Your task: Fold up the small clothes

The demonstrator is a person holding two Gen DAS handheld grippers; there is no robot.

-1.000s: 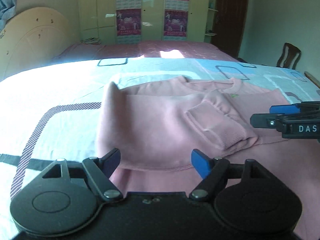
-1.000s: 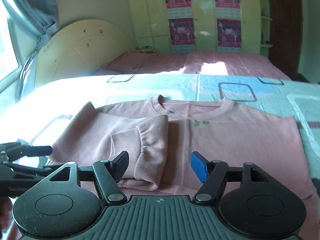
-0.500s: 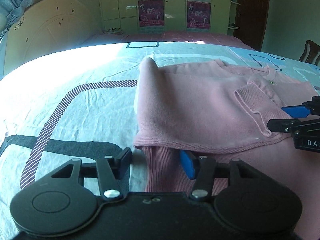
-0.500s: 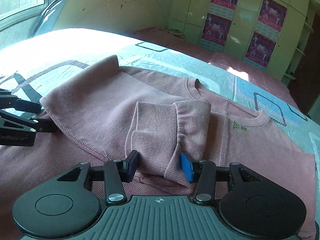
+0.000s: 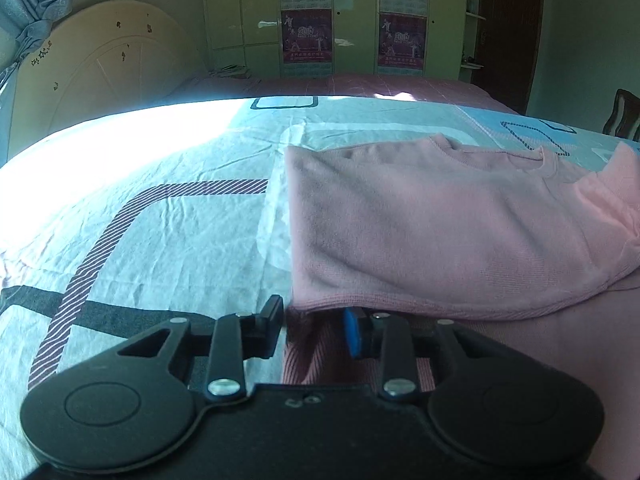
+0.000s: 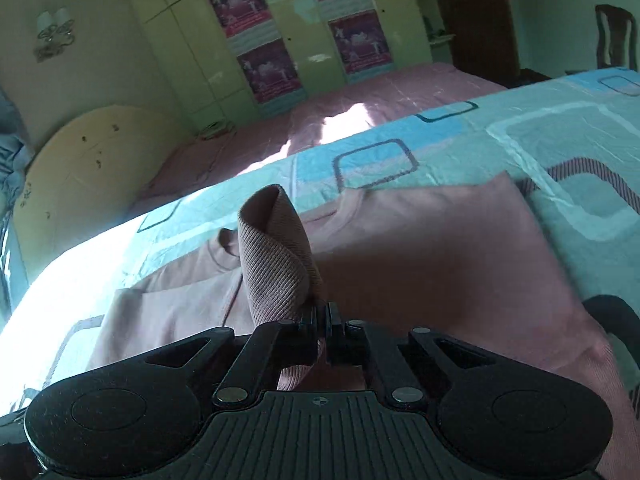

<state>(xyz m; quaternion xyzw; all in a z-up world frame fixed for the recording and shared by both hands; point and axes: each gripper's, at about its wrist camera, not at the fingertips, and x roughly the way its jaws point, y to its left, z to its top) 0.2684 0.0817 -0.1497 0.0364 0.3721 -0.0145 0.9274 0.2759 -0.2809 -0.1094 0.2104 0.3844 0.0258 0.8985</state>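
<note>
A pink sweatshirt (image 5: 440, 232) lies on the patterned bedsheet (image 5: 160, 200), its left side folded over the body. My left gripper (image 5: 314, 326) sits at the sweatshirt's near left hem, jaws partly open with the ribbed hem edge between them, not clamped. My right gripper (image 6: 324, 320) is shut on the ribbed sleeve cuff (image 6: 276, 264) and holds it lifted above the sweatshirt's body (image 6: 440, 260). The cuff stands up in a loop in front of the camera.
The sheet (image 6: 520, 136) extends around the garment on all sides. A cream headboard (image 5: 92, 80) is at the far left, a wardrobe with posters (image 5: 340, 20) behind, and a wooden chair (image 5: 624, 116) at the far right.
My right gripper closed on the sleeve cuff and lifted it up, tilting. My left gripper narrowed and moved closer to the hem's left corner.
</note>
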